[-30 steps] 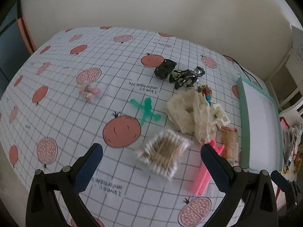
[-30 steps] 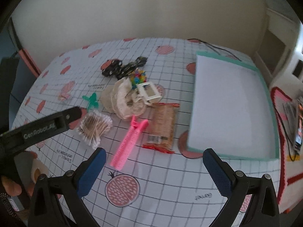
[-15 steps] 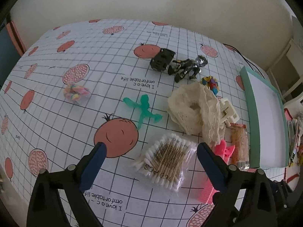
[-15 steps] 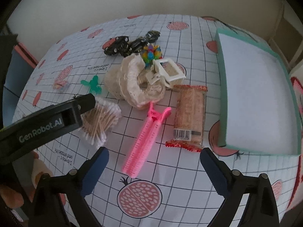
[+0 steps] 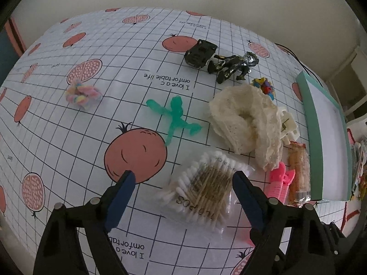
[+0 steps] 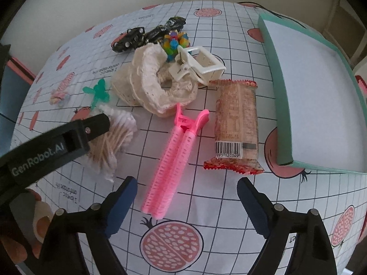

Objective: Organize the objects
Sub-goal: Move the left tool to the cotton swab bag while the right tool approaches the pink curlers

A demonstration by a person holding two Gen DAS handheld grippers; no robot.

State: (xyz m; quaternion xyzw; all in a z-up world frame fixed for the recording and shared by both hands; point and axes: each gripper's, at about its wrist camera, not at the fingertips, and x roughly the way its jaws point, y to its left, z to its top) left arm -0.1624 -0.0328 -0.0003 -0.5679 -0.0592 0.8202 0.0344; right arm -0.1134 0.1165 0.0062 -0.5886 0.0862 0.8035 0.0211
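A desk (image 5: 57, 137) under a pomegranate-print cloth carries the clutter. The cotton swab pack (image 5: 201, 190) lies directly between the wide-spread left tongs (image 5: 181, 178); the right tongs (image 6: 187, 188), equally wide, are held just short of the pink clip (image 6: 172, 160).

A table covered by a white grid cloth (image 5: 68, 142) printed with pomegranates. At frame centre lie a bag of cotton swabs (image 5: 206, 190), a green figure (image 5: 175, 116), a cream lace scrunchie (image 5: 245, 121) and a pink clip (image 6: 174, 153). A teal-rimmed box (image 6: 282, 96) sits at right.

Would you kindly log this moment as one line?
left gripper: open, over cotton swabs | right gripper: open, above pink hair clip | box: empty
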